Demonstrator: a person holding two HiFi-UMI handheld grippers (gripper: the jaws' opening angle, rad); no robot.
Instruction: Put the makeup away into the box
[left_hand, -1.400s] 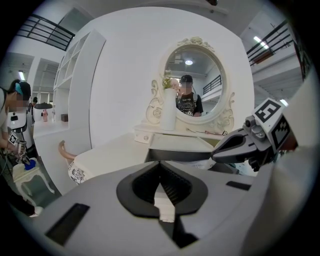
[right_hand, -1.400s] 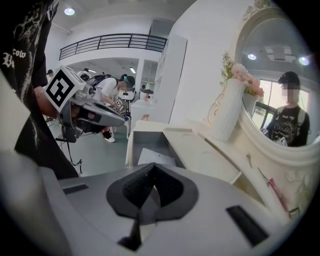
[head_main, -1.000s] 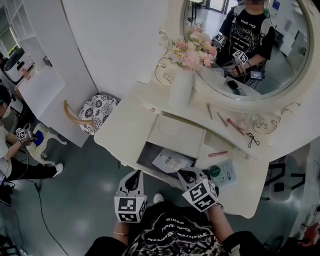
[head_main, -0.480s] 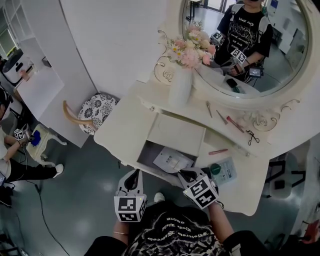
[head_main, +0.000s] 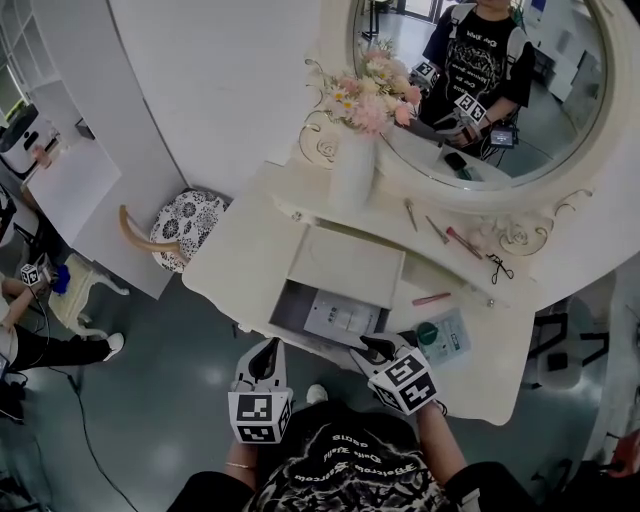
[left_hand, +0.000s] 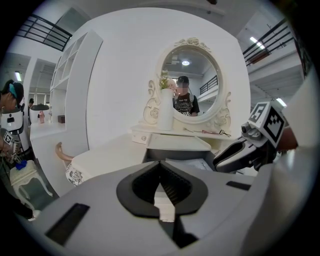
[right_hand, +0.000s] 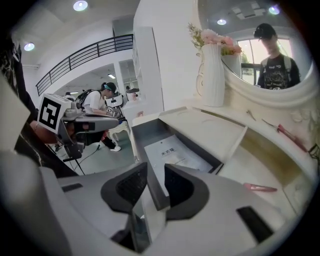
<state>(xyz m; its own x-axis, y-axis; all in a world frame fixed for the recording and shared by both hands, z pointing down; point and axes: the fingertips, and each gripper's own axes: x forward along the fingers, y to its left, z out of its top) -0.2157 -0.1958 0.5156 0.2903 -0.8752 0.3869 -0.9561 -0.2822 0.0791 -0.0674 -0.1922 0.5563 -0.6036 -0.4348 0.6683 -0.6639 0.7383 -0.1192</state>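
Two grippers are hovering: right gripper (head_main: 376, 347) jaws just opening astride the box (head_main: 288, 300) wall, left gripper (head_main: 266, 354) clenched empty; lifting clear first seems wise

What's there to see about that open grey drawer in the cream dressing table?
The grey drawer is a shallow rectangular tray with dark walls, pulled out of the cream dressing table. A white printed sheet lies flat inside. The right gripper straddles its front wall; its jaws have just been opening.
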